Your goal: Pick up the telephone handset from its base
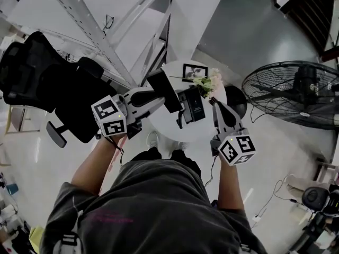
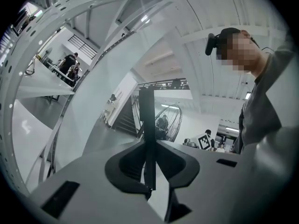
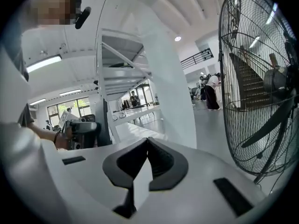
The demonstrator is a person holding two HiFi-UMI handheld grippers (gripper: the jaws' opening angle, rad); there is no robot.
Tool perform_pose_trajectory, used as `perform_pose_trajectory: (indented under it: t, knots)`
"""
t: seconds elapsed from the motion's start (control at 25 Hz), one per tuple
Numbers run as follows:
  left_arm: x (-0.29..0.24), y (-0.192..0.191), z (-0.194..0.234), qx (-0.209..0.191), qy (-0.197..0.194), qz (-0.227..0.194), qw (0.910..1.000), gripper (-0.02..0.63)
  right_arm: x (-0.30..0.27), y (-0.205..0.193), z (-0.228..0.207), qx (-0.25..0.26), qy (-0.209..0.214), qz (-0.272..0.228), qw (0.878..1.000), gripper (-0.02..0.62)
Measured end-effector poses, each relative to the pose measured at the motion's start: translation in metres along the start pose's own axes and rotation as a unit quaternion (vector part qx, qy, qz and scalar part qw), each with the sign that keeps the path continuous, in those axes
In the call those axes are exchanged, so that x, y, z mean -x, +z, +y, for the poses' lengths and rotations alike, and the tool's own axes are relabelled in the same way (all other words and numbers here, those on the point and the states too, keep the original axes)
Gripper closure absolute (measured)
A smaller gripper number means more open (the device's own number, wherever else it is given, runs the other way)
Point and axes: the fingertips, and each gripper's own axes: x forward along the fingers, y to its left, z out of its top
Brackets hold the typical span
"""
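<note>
Above a small round white table [image 1: 159, 125], the left gripper [image 1: 155, 97] clamps its jaws on the dark telephone handset [image 1: 169, 99], which is raised off the base [image 1: 194, 106] and just to that base's left. The right gripper [image 1: 214, 103] hovers near the flowers [image 1: 209, 82] with its jaws pressed together on nothing. A clean finish likely calls for a firm grip and a level handset carried straight up, with the idle gripper kept away from base and flowers.
</note>
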Motion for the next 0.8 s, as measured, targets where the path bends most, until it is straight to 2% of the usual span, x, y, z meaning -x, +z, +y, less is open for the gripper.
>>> perform_pose_trajectory:
  t: [0.44, 0.8]
  knots:
    - [0.007, 0.010, -0.012, -0.011, -0.006, -0.012, 0.9998, 0.529, 0.008, 0.018, 0.014, 0.003, 0.011, -0.024, 1.000, 0.577]
    - [0.010, 0.011, -0.014, -0.012, 0.000, -0.015, 0.9998, 0.529, 0.006, 0.018, 0.019, 0.006, 0.023, -0.023, 0.999, 0.577]
